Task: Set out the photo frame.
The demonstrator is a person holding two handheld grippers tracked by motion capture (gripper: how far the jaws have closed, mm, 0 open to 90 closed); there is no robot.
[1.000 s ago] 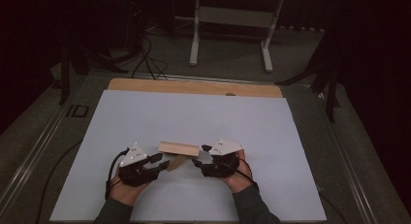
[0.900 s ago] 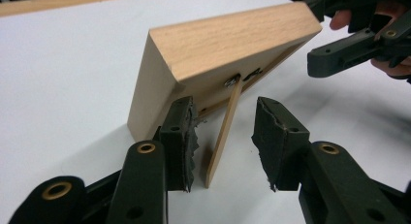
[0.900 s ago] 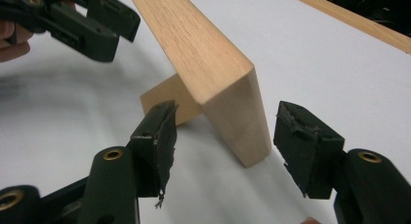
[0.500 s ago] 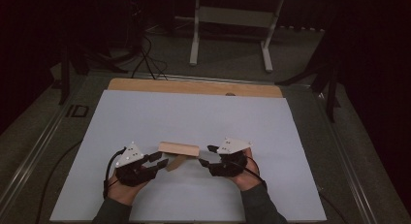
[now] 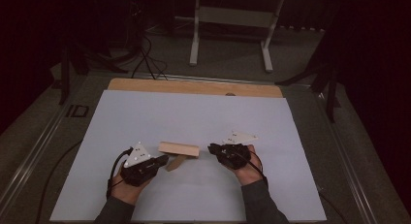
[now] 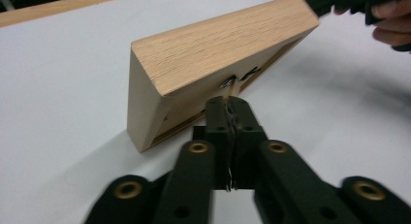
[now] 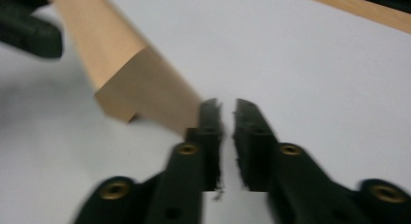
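A light wooden frame (image 5: 179,148) stands tilted on the white table (image 5: 194,117), propped on a tan back stand (image 5: 174,162). My left gripper (image 5: 164,160) reaches in from the left, behind the frame. In the left gripper view the jaws (image 6: 228,105) are pressed together on a thin piece at the frame's (image 6: 218,44) open back, which looks like that stand seen edge-on. My right gripper (image 5: 211,148) hovers a short way off the frame's right end. In the right gripper view it (image 7: 227,107) shows a narrow gap with nothing in it, beside the frame's corner (image 7: 126,73).
A wooden strip (image 5: 194,87) runs along the table's far edge. Beyond it a grey metal stand (image 5: 232,20) and cables (image 5: 145,59) sit on the dark floor. White tabletop stretches to the far side and to both sides of the hands.
My right gripper has drawn away to the right, off the frame's right end. The frame and my left gripper stay about where they were.
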